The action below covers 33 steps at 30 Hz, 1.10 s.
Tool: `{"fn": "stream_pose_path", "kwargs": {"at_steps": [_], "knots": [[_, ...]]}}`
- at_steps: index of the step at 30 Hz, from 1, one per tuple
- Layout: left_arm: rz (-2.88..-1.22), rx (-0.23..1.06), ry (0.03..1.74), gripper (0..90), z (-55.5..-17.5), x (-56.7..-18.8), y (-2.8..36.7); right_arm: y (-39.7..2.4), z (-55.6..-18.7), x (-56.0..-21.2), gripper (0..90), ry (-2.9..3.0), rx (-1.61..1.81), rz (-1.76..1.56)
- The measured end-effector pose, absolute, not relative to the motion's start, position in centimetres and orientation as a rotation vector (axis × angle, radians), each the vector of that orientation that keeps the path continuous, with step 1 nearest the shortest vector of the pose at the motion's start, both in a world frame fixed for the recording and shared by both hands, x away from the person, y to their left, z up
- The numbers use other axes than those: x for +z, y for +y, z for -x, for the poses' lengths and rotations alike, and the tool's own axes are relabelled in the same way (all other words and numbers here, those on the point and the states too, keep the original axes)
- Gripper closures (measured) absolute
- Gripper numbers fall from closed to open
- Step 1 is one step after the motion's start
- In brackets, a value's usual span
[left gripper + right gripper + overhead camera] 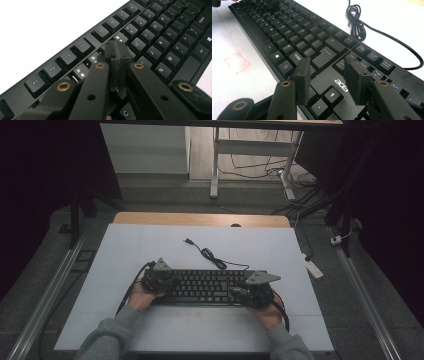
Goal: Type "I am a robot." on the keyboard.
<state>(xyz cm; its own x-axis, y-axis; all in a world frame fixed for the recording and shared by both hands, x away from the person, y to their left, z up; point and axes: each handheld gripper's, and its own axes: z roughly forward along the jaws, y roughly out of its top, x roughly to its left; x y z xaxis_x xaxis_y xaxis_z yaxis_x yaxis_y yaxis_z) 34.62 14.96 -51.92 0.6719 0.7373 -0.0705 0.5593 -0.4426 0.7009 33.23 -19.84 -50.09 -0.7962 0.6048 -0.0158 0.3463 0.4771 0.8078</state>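
Note:
A black Acer keyboard (200,287) lies across the middle of the white tabletop, its cable (210,255) coiled behind it. My left gripper (171,283) is over the keyboard's left part. In the left gripper view the left gripper (117,50) is shut, pads pressed together with nothing between them, just above the keys (155,37) near the number row. My right gripper (236,291) is at the keyboard's right part. In the right gripper view the right gripper (328,66) is open over the keyboard (312,37), above the Enter and arrow keys, with nothing between its fingers.
The cable (359,25) ends in a loose USB plug (188,240) on the white board (150,245). Faint red marks (237,62) show on the surface near the keyboard's front edge. Beyond the table stand desk legs (214,165); a white power strip (314,268) lies on the floor at right.

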Motion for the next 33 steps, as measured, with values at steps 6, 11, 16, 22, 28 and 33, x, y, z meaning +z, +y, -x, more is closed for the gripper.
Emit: {"fn": "stream_pose_path", "kwargs": {"at_steps": [6, 11, 16, 22, 28, 33], "knots": [[-2.177, 0.319, 0.992, 89.3, -34.6, -52.0, 14.8, -19.9, -33.3, -50.1, 56.6, 2.428, 1.234, -0.807], [-2.177, 0.317, 0.993, 89.3, -34.6, -52.1, 14.8, -19.9, -33.3, -50.1, 56.5, 2.428, 1.233, -0.807], [-2.182, 0.31, 0.996, 89.3, -34.7, -52.3, 14.7, -19.9, -33.3, -50.1, 56.5, 2.428, 1.223, -0.808], [-2.131, 0.344, 0.977, 86.0, -34.3, -51.5, 15.1, -19.9, -33.3, -50.1, 56.4, 2.426, 1.232, -0.808], [-2.028, 0.36, 0.996, 63.2, -33.4, -50.0, 16.6, -20.0, -33.3, -50.0, 56.2, 2.425, 1.234, -0.81], [-2.008, 0.354, 1.027, 42.8, -32.6, -49.3, 17.4, -20.1, -33.2, -50.0, 56.2, 2.423, 1.239, -0.811]]}}
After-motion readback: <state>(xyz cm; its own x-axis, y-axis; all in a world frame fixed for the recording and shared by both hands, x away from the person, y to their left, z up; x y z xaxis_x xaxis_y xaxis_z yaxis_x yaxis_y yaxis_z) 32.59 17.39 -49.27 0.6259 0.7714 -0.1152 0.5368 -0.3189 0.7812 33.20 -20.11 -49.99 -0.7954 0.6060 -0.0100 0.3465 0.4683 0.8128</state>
